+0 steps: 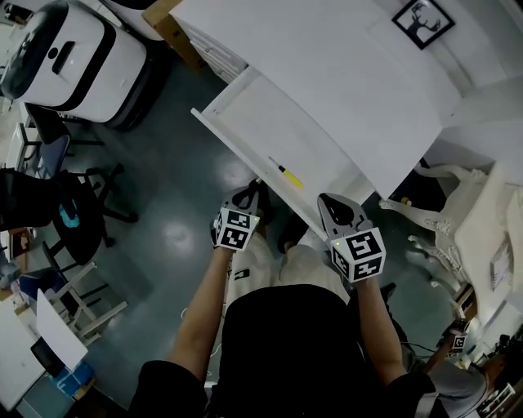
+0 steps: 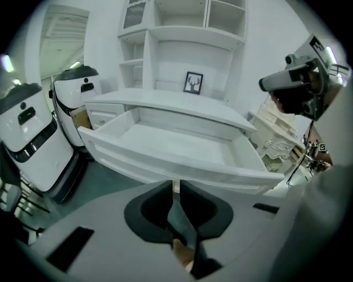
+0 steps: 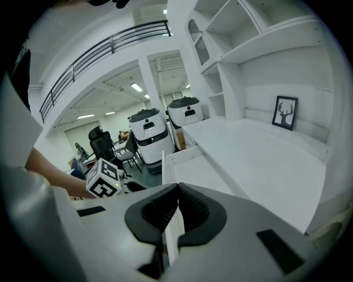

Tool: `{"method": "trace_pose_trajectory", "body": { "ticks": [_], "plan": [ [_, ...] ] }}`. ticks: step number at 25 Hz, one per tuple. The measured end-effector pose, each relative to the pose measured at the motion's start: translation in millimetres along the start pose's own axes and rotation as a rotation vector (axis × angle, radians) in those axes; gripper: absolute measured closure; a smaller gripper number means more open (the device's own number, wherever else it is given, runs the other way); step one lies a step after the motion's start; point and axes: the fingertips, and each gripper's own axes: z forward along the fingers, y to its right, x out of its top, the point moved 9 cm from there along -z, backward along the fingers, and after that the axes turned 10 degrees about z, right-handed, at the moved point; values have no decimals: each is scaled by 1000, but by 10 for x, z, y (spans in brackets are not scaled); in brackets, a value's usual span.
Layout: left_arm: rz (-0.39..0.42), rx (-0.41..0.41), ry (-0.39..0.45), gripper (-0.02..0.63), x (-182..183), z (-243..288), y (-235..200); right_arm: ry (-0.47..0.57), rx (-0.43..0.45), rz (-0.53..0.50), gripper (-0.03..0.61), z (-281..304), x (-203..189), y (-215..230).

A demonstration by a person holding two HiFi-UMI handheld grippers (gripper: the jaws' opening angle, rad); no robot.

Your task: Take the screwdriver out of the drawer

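A white drawer [image 1: 270, 122] stands pulled out from the white desk [image 1: 351, 73]. A screwdriver [image 1: 287, 175] with a yellow handle lies inside it near the front wall. The left gripper view does not show the screwdriver, because the drawer front [image 2: 165, 160] hides the floor there. My left gripper [image 1: 249, 197] hovers just outside the front wall, its jaws a narrow slit apart with nothing between them [image 2: 175, 186]. My right gripper [image 1: 331, 204] sits by the drawer's near right corner. Its tips meet on nothing [image 3: 177, 186], and the drawer's edge [image 3: 171, 220] runs beneath it.
Two white robot units [image 1: 73, 49] stand to the left of the desk, with office chairs [image 1: 73, 204] nearer me. A framed deer picture [image 1: 422, 20] rests on the desktop. An ornate white chair [image 1: 445, 204] is at the right. The floor [image 1: 180, 204] is dark green.
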Motion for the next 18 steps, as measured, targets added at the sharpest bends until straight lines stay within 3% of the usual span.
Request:
{"method": "trace_pose_trajectory", "body": {
  "ticks": [6,12,18],
  "plan": [
    [17,23,92,580,186,-413,74,-61,45,-39,538,183,-69,46],
    [-14,16,165,591,393,-624,138,-133,68,-92,517,481,-102,199],
    [-25,-11,195,591,517,-681,171,-219,91,-137,488,971,-255,391]
  ]
}}
